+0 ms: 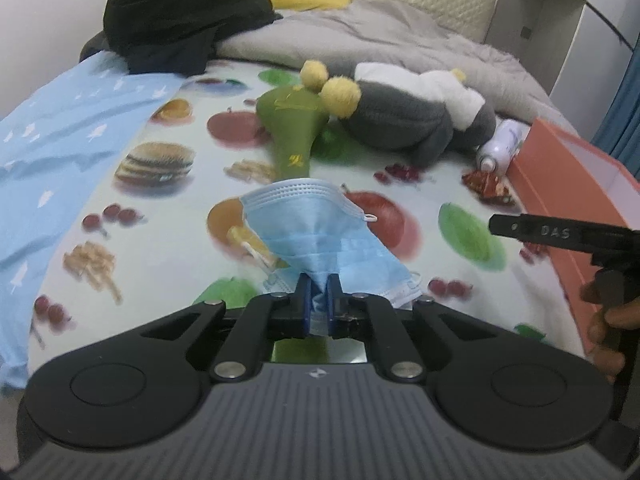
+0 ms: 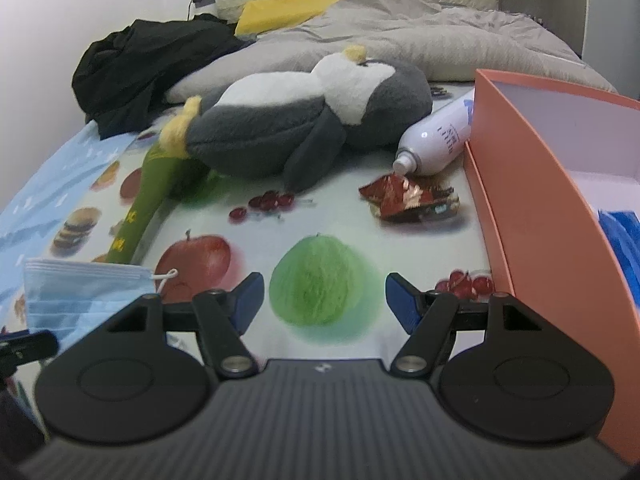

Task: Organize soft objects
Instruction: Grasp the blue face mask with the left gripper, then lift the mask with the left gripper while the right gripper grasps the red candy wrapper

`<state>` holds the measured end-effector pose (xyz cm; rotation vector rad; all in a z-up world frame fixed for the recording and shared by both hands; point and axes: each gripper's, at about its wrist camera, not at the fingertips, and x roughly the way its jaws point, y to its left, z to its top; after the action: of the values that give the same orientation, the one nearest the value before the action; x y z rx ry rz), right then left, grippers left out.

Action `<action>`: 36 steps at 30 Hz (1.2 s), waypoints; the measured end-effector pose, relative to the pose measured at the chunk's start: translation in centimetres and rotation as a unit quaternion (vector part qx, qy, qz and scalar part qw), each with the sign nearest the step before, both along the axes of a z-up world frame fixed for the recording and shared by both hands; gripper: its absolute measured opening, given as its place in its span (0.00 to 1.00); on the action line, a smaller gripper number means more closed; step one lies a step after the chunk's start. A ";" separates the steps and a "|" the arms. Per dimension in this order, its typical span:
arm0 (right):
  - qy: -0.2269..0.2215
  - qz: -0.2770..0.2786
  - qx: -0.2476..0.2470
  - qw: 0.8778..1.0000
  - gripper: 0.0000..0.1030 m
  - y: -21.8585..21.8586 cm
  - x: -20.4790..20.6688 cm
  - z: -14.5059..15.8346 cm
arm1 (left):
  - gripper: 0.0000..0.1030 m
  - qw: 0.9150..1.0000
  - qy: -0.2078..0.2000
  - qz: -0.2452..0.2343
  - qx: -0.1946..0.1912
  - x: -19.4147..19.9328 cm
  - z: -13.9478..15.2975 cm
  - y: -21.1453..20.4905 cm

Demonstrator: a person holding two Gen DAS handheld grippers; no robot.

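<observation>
Above fruit-print sheet (image 1: 168,240): left gripper (image 1: 318,300) level, pointing forward, fingers clamped on blue face mask (image 1: 320,228), mask lifted. Right gripper (image 2: 324,300) low beside orange box (image 2: 532,184), fingers wide apart, holding nothing.

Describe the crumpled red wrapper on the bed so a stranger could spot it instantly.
Start at the orange box on the right side of the fruit-print sheet. Just left of its near wall, in front of the nozzle of the white spray can, lies the red wrapper. It alone is shiny and crinkled.
</observation>
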<state>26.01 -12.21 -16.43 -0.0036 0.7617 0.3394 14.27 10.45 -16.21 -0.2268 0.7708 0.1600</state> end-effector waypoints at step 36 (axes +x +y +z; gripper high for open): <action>-0.041 -0.064 -0.088 0.993 0.50 0.8 11.0 -4.7 | 0.08 0.998 0.014 -0.049 -0.037 12.1 -4.0 -2.9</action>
<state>37.05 -11.45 -21.12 -0.1329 0.7054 0.1485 26.34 7.59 -20.17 -0.2580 0.8153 0.0424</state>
